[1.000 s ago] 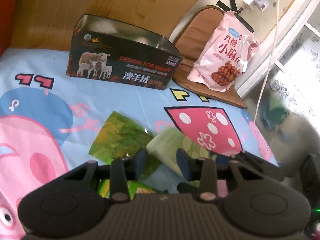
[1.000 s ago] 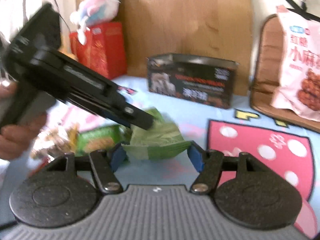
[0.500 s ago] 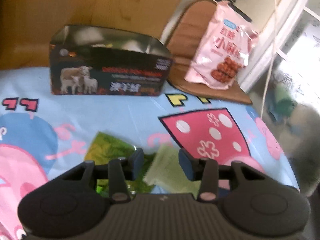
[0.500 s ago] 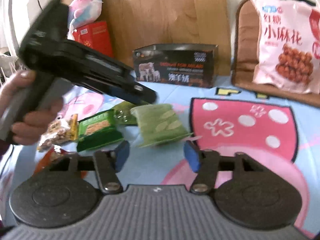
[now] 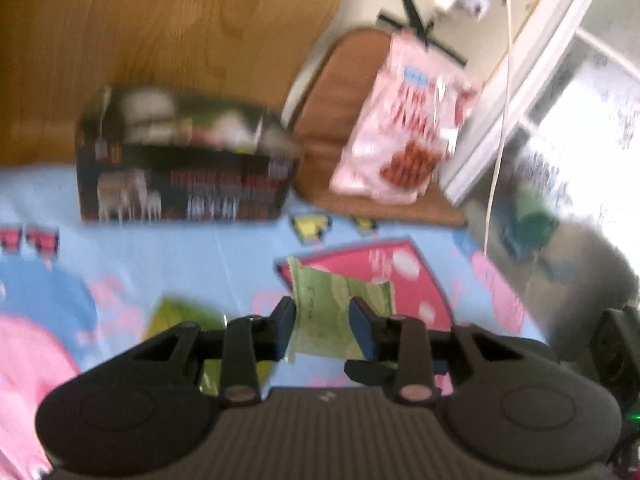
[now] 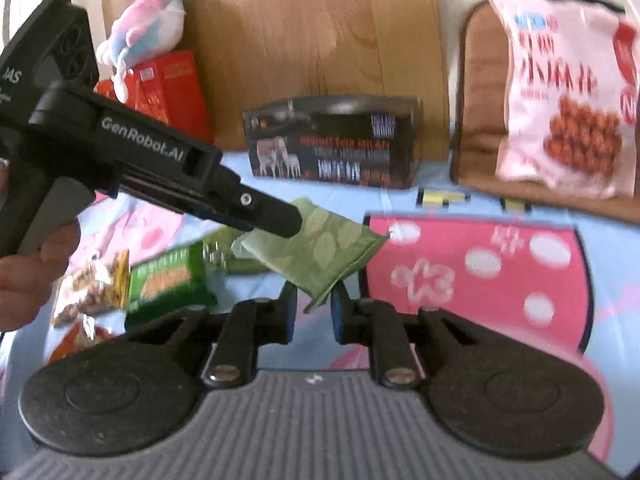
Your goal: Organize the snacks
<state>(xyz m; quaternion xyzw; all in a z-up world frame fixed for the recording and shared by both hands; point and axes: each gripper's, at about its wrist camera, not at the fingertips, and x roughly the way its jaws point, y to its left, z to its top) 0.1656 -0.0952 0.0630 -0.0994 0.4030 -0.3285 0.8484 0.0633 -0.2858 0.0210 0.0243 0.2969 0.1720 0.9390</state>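
A pale green leaf-print snack packet (image 5: 332,312) hangs between the fingers of my left gripper (image 5: 322,330), lifted above the cartoon tablecloth (image 5: 208,264). In the right wrist view the left gripper (image 6: 280,218) holds the same packet (image 6: 320,252) by one end, and my right gripper (image 6: 313,308) has its jaws closed on the packet's lower corner. The open black box with sheep on it (image 5: 180,168) stands at the back of the table and also shows in the right wrist view (image 6: 332,144).
A big pink snack bag (image 6: 560,92) leans on a brown chair pad (image 5: 340,120) at the back right. More snack packets lie at the left: a green biscuit pack (image 6: 168,280), a nut bag (image 6: 88,288). A red box (image 6: 172,92) with a plush toy (image 6: 140,28) stands back left.
The left gripper closed on the green packet and lifted it off the cloth. The right gripper moved in and narrowed from wide open onto the packet's corner.
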